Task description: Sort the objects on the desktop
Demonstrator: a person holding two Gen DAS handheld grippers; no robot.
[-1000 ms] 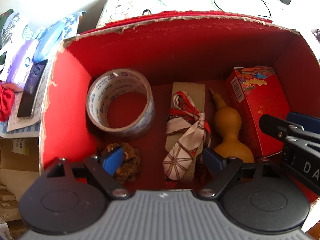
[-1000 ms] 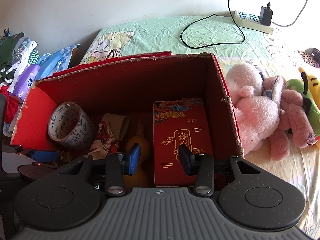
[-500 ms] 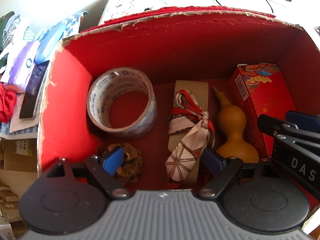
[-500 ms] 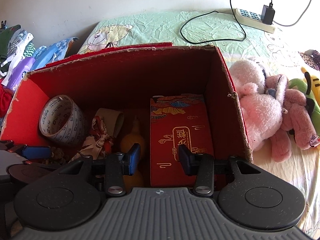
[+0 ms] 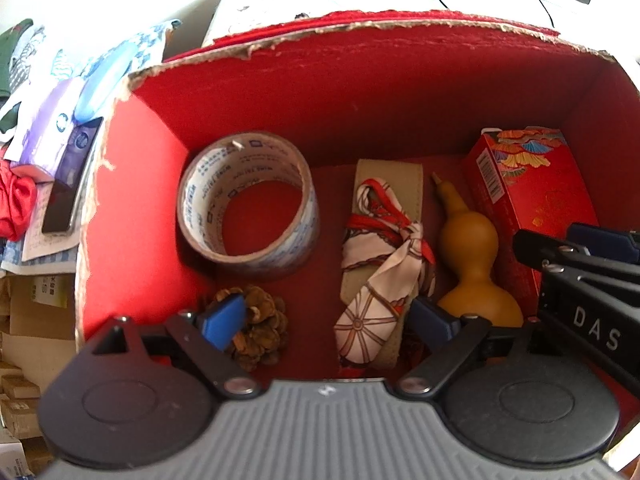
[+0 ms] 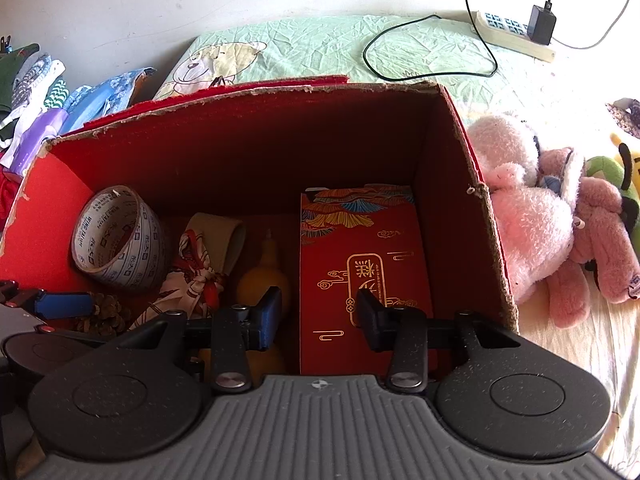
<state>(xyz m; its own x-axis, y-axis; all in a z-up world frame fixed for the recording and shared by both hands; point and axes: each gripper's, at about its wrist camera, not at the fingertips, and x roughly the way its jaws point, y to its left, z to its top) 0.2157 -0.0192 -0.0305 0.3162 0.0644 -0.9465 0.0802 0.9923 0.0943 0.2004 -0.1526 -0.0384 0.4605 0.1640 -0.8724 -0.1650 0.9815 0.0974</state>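
We hold both tools over the open red cardboard box with torn edges [image 5: 132, 208], which sits on the bed with the green printed sheet [image 6: 320, 44]. The left hand-held gripper [image 5: 326, 320] has its jaws spread wide and holds nothing; the right hand-held gripper [image 6: 318, 314] is likewise open and empty, above the near end of the flat red carton with gold print [image 6: 360, 280].

That carton lies along the box's right wall; we judge it stiff and fairly light, best taken across its narrow width, though its glossy face may slip. Beside it lies the smooth tan bottle gourd [image 5: 472, 264], hard, rounded and likely slippery, so its narrow waist is the place to grip. The beige strap wrapped in a red-and-white patterned scarf [image 5: 384, 260] occupies the middle of the floor; it is soft and will sag. The wide roll of printed packing tape [image 5: 248, 204] leans toward the left wall, rigid and easy to pinch through its rim. The brown pine cone [image 5: 260, 328] sits at the near left corner, light and brittle.

Room is tight: the walls are tall, and the gap between carton and right wall seems narrow, though shadow hides it.
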